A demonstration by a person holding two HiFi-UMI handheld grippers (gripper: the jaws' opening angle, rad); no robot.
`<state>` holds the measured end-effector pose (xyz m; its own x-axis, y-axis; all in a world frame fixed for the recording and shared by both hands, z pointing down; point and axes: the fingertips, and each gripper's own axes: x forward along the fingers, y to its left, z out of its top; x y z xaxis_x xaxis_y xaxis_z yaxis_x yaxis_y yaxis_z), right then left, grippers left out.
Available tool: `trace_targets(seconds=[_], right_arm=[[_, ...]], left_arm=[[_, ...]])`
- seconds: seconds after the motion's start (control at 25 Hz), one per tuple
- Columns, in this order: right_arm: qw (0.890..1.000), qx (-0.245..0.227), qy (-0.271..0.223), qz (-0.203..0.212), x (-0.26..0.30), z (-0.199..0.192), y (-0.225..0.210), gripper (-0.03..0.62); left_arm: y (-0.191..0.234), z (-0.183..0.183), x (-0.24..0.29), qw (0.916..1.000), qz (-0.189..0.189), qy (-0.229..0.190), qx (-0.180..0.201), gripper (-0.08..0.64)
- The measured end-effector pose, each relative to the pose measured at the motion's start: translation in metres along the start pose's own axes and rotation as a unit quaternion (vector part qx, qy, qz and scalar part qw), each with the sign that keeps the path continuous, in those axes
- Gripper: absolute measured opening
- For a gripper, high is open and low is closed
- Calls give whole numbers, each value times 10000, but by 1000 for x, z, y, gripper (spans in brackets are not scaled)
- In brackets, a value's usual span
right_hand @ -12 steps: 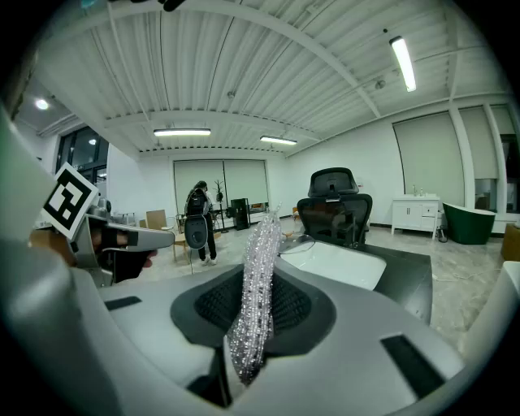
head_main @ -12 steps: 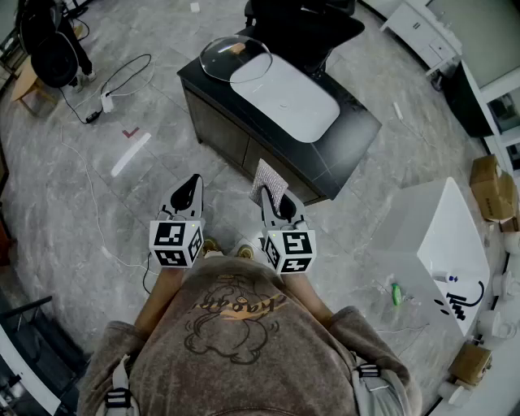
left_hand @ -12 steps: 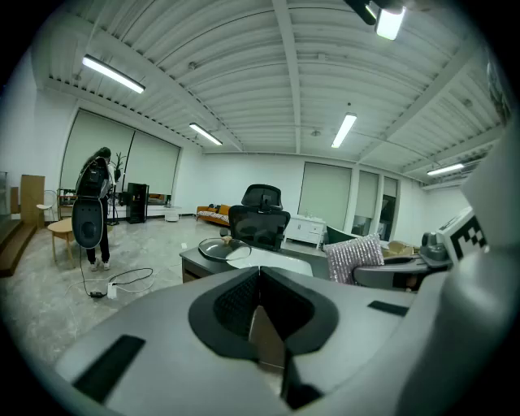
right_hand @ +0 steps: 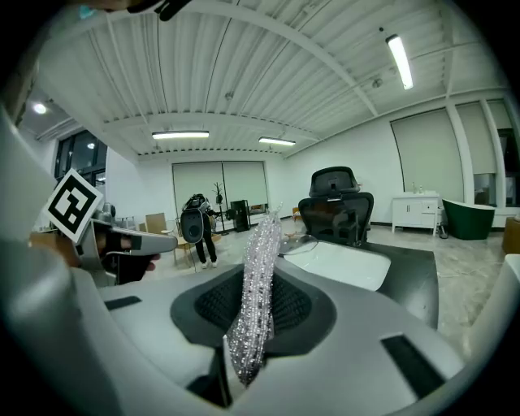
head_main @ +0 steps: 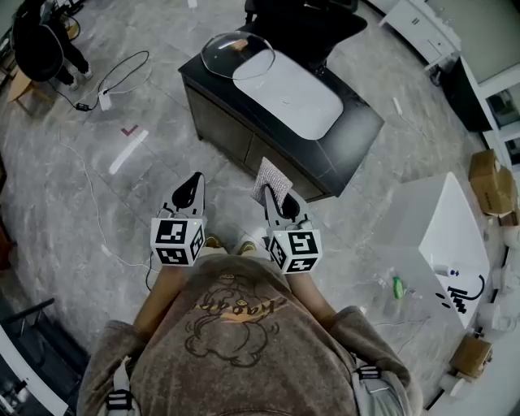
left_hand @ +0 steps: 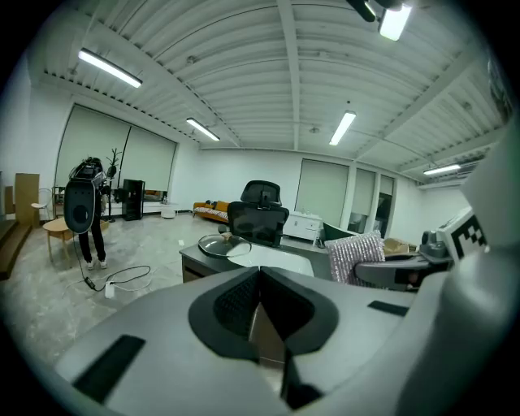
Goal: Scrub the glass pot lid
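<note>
The glass pot lid (head_main: 237, 55) lies on the far left end of a dark table (head_main: 357, 138), partly over a white mat (head_main: 288, 91). Both grippers hang in the air well short of the table, above the floor. My left gripper (head_main: 192, 185) is shut with nothing in it; its jaws meet in the left gripper view (left_hand: 260, 272), where the lid (left_hand: 221, 244) shows far ahead. My right gripper (head_main: 272, 191) is shut on a silver scrub cloth (head_main: 270, 176). The cloth (right_hand: 256, 284) stands upright between the pads, and the lid (right_hand: 299, 240) sits beyond it.
A black office chair (head_main: 305, 20) stands behind the table. A cable with a power adapter (head_main: 106, 97) runs over the floor at the left. A person (head_main: 45, 41) stands at the far left. A white table (head_main: 455, 244) and cardboard boxes (head_main: 491, 187) are at the right.
Both grippers stay about where they were, with the cloth still gripped. The view has shifted slightly and the person at the far left has moved a little.
</note>
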<state>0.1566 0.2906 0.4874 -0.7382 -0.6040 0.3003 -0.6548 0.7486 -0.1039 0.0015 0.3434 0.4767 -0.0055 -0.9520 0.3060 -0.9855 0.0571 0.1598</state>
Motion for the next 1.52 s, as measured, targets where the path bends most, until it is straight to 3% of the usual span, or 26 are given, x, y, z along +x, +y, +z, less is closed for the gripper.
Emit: trace_targets(seconds=[0.36,0.6,1.04,1.52], right_arm=[[9993,36,-180,-311,27,1,6,86],[9981,52,-320,-520,63,12,-14,86],[9978,95,-384,-531,172,56,-81,86],[9992,140,-314,-215,279,115,-158,86]], left_arm=[[28,2,19,9994,-293,22,164,18],[49,14,55,9992,-365,-80,156,18],[79,62,174,9985,-526,-132,54,18],[107,135,306,9990,-400,-207,-10,18]])
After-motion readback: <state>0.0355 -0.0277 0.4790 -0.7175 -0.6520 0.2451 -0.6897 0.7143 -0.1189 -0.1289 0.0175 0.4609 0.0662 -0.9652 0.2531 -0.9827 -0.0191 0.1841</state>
